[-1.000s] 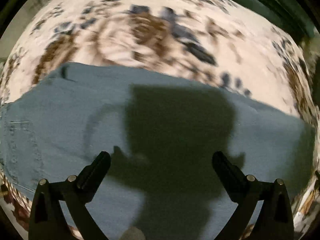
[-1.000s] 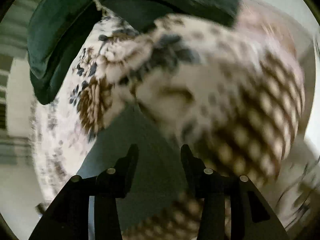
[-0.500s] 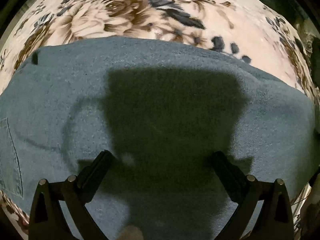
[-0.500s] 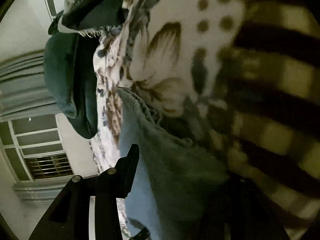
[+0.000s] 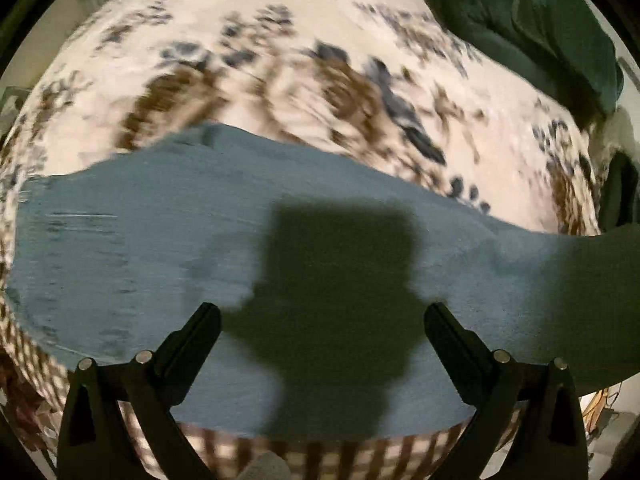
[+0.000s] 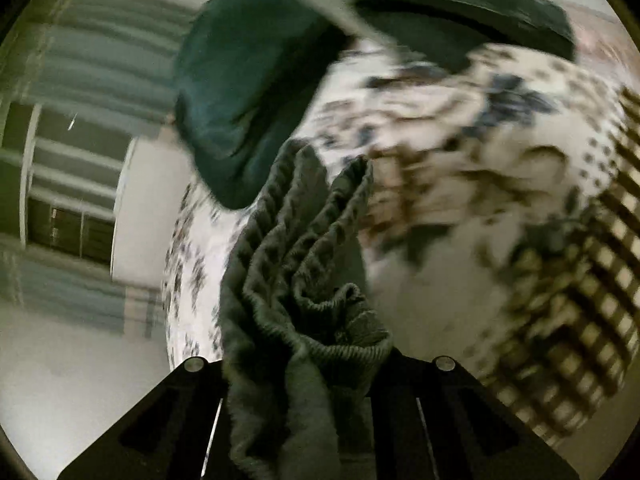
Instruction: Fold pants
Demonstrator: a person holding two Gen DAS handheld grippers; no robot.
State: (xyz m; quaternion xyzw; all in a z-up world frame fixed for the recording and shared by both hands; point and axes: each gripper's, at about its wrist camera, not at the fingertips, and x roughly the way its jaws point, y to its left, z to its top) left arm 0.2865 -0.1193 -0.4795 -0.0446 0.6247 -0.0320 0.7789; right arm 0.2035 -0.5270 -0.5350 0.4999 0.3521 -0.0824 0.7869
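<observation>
Blue-grey pants [image 5: 168, 248] lie spread across a floral bedspread [image 5: 280, 60] in the left wrist view. My left gripper [image 5: 320, 320] hovers above them, jaws wide apart and empty, its shadow falling on the cloth. The pants' right end [image 5: 592, 280] lifts up off the bed. In the right wrist view my right gripper [image 6: 304, 364] is shut on the bunched ribbed waistband of the pants [image 6: 304, 280], which hides the fingertips.
Dark green bedding [image 5: 520, 28] lies at the far right of the bed and shows in the right wrist view [image 6: 248, 92]. A checked border [image 6: 580, 340] edges the bedspread. A window and curtains [image 6: 72, 184] stand at the left.
My right gripper has closed on the pants' waistband and lifted it off the bed. My left gripper has pulled back from the cloth, still open.
</observation>
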